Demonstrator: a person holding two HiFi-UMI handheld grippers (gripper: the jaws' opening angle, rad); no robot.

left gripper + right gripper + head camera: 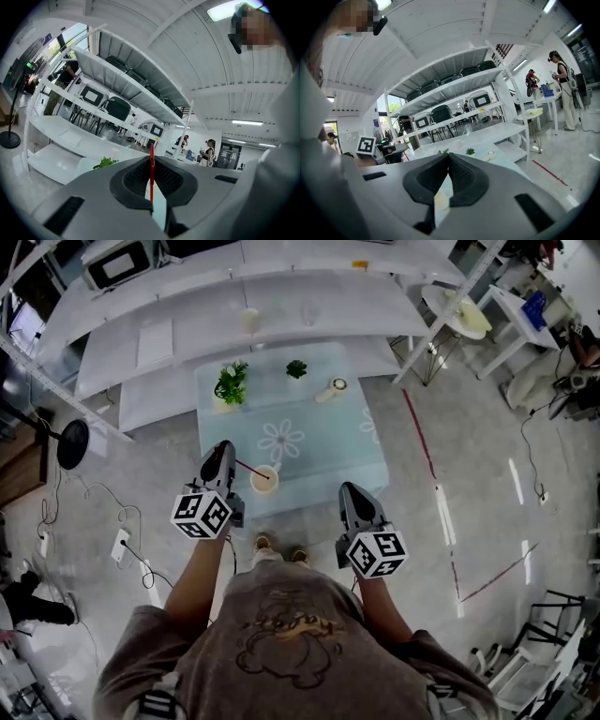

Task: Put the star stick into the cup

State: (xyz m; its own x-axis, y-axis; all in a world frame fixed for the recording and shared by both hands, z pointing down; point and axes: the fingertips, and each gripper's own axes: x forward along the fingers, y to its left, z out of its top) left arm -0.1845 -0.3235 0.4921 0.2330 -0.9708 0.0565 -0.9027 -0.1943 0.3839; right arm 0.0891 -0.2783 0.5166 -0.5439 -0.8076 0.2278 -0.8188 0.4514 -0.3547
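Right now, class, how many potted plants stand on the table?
2. The bushier plant stands near the table's far left corner; the smaller plant stands to its right, along the far edge. Nothing seems to hide another.

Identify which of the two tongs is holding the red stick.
The left tongs, shut on the red stick; the right tongs are shut with nothing between them.

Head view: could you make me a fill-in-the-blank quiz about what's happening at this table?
The left gripper is shut on a thin ____ stick.
The stick's far end reaches the pale ____ on the blue table.
The right gripper, jaws together, holds ____.
Farther back stand ____ small potted plants.
Missing words: red; cup; nothing; two.
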